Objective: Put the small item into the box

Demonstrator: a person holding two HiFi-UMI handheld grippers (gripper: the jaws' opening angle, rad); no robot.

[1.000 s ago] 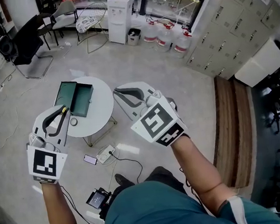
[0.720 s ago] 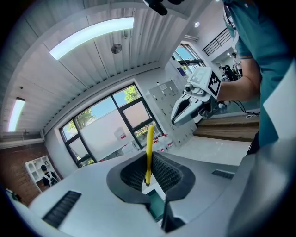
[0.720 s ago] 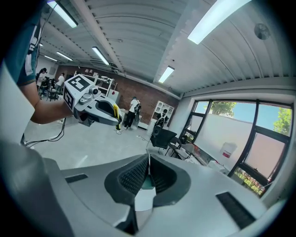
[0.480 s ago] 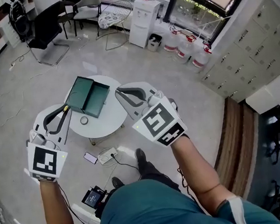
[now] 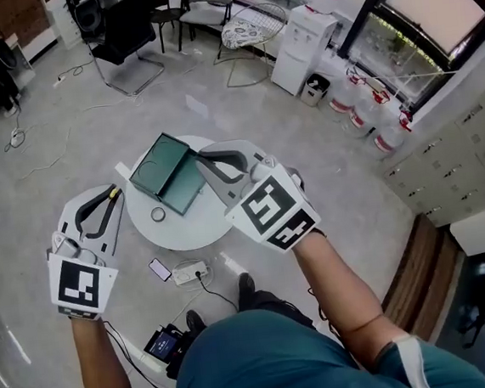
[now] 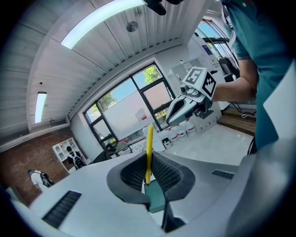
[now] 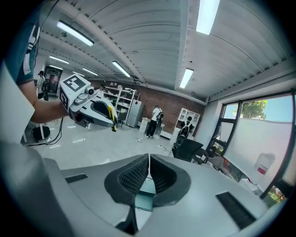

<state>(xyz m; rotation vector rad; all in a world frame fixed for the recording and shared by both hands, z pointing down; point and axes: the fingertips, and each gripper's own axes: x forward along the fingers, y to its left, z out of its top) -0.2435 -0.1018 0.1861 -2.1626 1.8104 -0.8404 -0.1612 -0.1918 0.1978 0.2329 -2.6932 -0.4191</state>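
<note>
Pinching yellow strip (image 6: 149,152) in L gripper (image 5: 112,193); R gripper (image 5: 201,158) clenched, empty.

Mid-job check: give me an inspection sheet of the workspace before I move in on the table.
Surface: round white table on a grey floor, below both grippers.
Job's things: green box lies open on the table; small ring lies beside it.
Clutter: phone and power strip on the floor by the table.
Grippers: left gripper fingers shut on a thin yellow strip; right gripper shut, nothing between its fingers.
Cables: black cable runs over the floor from the power strip.
Surroundings: chairs, water dispenser, water bottles.
</note>
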